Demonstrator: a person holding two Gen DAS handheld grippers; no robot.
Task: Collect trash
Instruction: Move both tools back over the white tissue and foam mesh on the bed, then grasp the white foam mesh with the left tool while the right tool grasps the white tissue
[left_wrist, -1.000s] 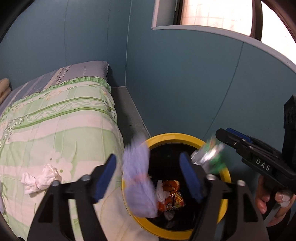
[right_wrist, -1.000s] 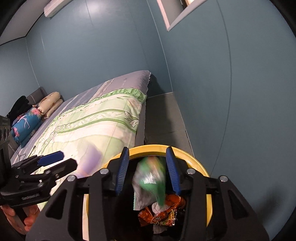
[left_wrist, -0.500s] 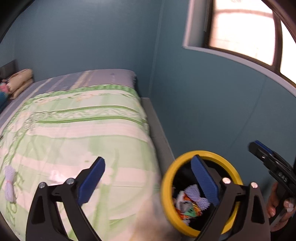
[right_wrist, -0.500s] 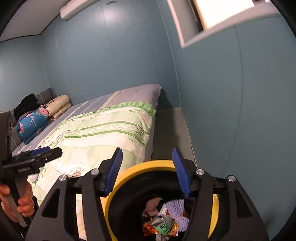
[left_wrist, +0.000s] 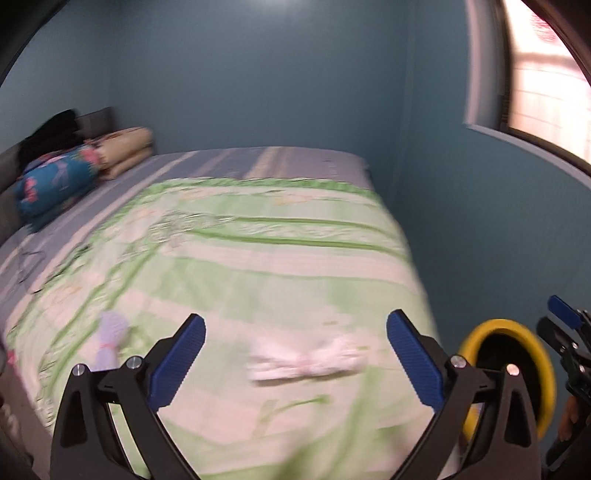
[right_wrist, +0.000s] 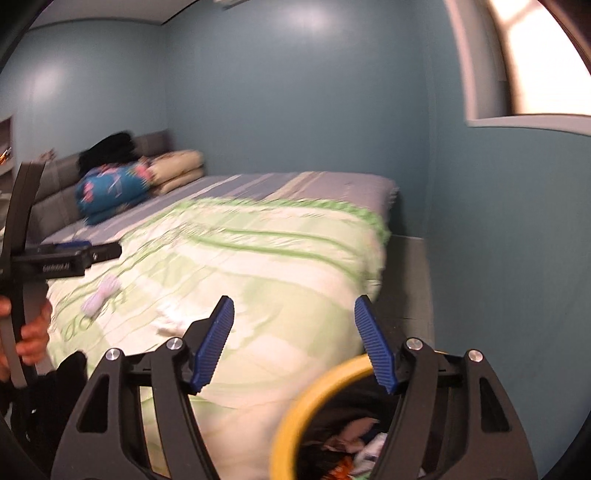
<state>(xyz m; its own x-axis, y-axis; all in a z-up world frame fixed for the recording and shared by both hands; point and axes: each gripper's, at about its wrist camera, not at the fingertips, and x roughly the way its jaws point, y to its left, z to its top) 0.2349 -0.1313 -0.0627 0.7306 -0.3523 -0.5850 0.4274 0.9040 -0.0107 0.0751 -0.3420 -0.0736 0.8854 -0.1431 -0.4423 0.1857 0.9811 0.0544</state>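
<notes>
A crumpled white tissue (left_wrist: 306, 360) lies on the green bed cover, just ahead of my open, empty left gripper (left_wrist: 295, 354). A pale purple scrap (left_wrist: 109, 341) lies further left; it also shows in the right wrist view (right_wrist: 101, 295), as does the tissue (right_wrist: 171, 323). The yellow-rimmed black bin (left_wrist: 517, 373) stands on the floor by the bed's right side. My right gripper (right_wrist: 293, 343) is open and empty above the bin's rim (right_wrist: 314, 391), with wrappers (right_wrist: 354, 450) inside. The left gripper's body (right_wrist: 62, 258) appears at the left.
The bed (left_wrist: 258, 240) fills the middle, with a blue pillow (left_wrist: 55, 181) and beige folded bedding (left_wrist: 125, 149) at its head. Teal walls close in behind and right. A window (left_wrist: 543, 92) is upper right. A narrow grey floor strip (right_wrist: 410, 280) runs between bed and wall.
Both grippers dropped their trash into the bin and opened. The left gripper swung left from the bin over the bed toward the tissue. The right gripper lifted and tilted up.
</notes>
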